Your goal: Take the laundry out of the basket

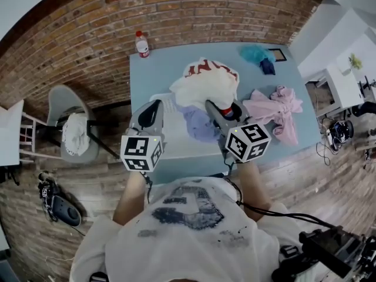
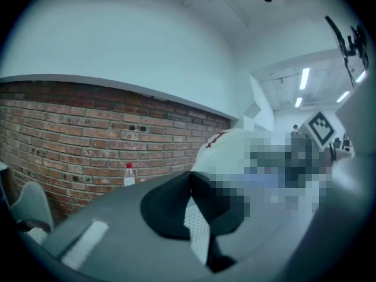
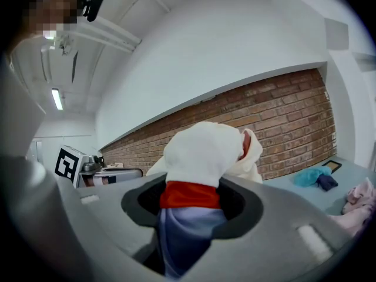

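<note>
A white mesh basket point(image 1: 170, 140) stands on the light blue table point(image 1: 153, 69). My left gripper point(image 1: 154, 111) is at the basket's left rim. In the left gripper view it point(image 2: 191, 184) is shut on a thin strip of white mesh point(image 2: 197, 225), apparently the basket's edge. My right gripper point(image 1: 223, 111) is shut on a bunched white garment point(image 1: 205, 84) with red print, raised above the basket. In the right gripper view the jaws point(image 3: 191, 198) pinch the white garment point(image 3: 200, 154), a red band point(image 3: 189, 194) and lavender cloth point(image 3: 185, 228). Lavender cloth point(image 1: 200, 125) hangs into the basket.
A pink garment point(image 1: 273, 107) lies on the table to the right. A teal cloth point(image 1: 255, 53) and a dark blue item point(image 1: 267, 66) lie at the far right corner. A bottle point(image 1: 141, 44) stands at the far left corner by the brick wall. A chair point(image 1: 70, 128) stands left.
</note>
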Demonstrator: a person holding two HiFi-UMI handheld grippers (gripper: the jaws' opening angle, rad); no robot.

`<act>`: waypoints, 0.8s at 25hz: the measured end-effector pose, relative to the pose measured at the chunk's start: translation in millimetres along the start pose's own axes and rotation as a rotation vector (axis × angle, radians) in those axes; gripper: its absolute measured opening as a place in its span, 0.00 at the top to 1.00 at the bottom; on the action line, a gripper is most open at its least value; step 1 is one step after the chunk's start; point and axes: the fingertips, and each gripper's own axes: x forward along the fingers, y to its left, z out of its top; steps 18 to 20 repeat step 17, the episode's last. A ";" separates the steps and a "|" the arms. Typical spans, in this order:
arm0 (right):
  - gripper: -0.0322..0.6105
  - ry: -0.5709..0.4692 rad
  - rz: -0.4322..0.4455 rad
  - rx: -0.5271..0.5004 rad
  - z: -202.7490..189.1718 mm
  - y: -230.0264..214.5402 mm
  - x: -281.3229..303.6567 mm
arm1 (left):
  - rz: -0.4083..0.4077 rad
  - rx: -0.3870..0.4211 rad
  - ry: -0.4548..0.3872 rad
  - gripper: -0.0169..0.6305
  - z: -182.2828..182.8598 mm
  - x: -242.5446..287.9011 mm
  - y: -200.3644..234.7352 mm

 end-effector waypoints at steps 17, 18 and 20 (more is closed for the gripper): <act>0.65 0.020 0.008 0.003 -0.5 -3.6 8.7 | 0.006 -0.002 0.010 0.99 0.1 8.2 7.3; 0.65 0.020 0.008 0.003 -0.5 -3.6 8.7 | 0.006 -0.002 0.010 0.99 0.1 8.2 7.3; 0.65 0.020 0.008 0.003 -0.5 -3.6 8.7 | 0.006 -0.002 0.010 0.99 0.1 8.2 7.3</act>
